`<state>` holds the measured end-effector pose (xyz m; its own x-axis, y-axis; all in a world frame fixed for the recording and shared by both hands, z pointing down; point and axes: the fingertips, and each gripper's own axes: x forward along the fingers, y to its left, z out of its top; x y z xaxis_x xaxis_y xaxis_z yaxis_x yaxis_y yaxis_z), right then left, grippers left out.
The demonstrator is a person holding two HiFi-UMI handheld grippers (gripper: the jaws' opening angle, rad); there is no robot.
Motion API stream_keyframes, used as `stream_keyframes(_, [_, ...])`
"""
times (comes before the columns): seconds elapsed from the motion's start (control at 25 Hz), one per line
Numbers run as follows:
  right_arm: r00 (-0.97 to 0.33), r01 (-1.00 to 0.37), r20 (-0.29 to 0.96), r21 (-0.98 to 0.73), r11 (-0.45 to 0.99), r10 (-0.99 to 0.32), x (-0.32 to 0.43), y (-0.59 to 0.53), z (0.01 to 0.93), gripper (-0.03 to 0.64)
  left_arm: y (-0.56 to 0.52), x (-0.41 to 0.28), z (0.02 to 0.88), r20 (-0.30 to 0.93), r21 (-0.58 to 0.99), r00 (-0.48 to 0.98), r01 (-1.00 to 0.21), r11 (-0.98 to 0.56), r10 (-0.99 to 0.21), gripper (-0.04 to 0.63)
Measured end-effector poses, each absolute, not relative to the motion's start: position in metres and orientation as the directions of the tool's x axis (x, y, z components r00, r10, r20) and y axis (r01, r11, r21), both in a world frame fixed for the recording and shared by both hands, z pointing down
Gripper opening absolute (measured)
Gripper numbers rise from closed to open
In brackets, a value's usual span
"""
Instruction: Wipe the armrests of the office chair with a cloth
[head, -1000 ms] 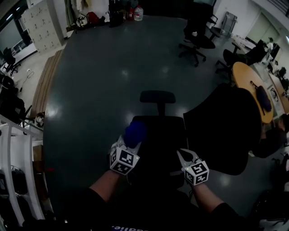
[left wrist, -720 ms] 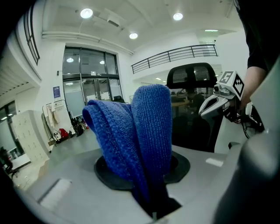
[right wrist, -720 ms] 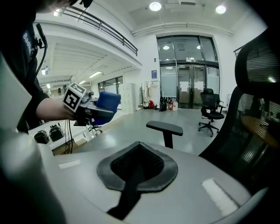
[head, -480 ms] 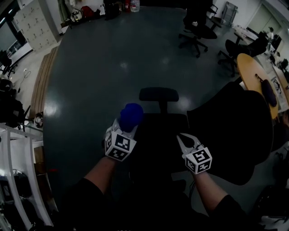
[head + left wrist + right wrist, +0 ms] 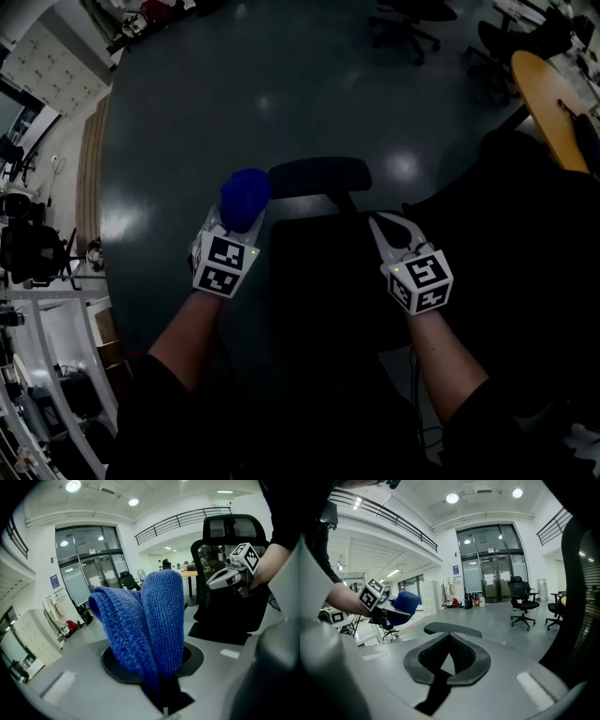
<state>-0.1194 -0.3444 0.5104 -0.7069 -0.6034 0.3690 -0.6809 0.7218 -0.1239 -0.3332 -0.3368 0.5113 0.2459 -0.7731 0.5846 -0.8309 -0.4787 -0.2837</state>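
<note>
A black office chair stands right below me in the head view, its headrest (image 5: 319,175) above its dark backrest (image 5: 323,272). I cannot make out its armrests in the dark. My left gripper (image 5: 232,223) is at the backrest's left edge, shut on a bunched blue cloth (image 5: 246,195) that bulges out past the jaws (image 5: 150,620). My right gripper (image 5: 380,223) is over the backrest's right side, shut and holding nothing, pointing towards the headrest (image 5: 452,629). Each gripper sees the other: the right gripper (image 5: 220,577) and the left gripper (image 5: 386,610) with the cloth (image 5: 405,603).
A second black chair (image 5: 525,216) stands close on the right. A round wooden table (image 5: 553,94) sits at the upper right, and more office chairs (image 5: 412,23) stand far off. White shelving (image 5: 37,309) lines the left. Dark floor (image 5: 187,112) stretches ahead.
Both grippers have moved forward and up along the backrest towards the headrest, and my view has tilted further down. The cloth has stayed in the left gripper.
</note>
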Motion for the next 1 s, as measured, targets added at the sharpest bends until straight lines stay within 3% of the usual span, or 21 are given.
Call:
stream_keyframes(0.32, [-0.672, -0.714, 0.382, -0.109, 0.691, -0.634, -0.11, -0.41, 0.545, 0.003, -0.409, -0.344, 0.544, 0.667, -0.343, 0.179, -0.788, -0.512, -0.723, 0.14])
stream_keyframes(1.0, [-0.706, -0.688, 0.387, -0.178, 0.703, -0.593, -0.127, -0.445, 0.575, 0.003, -0.455, -0.314, 0.571, 0.803, -0.271, 0.227, -0.686, -0.675, -0.552, 0.141])
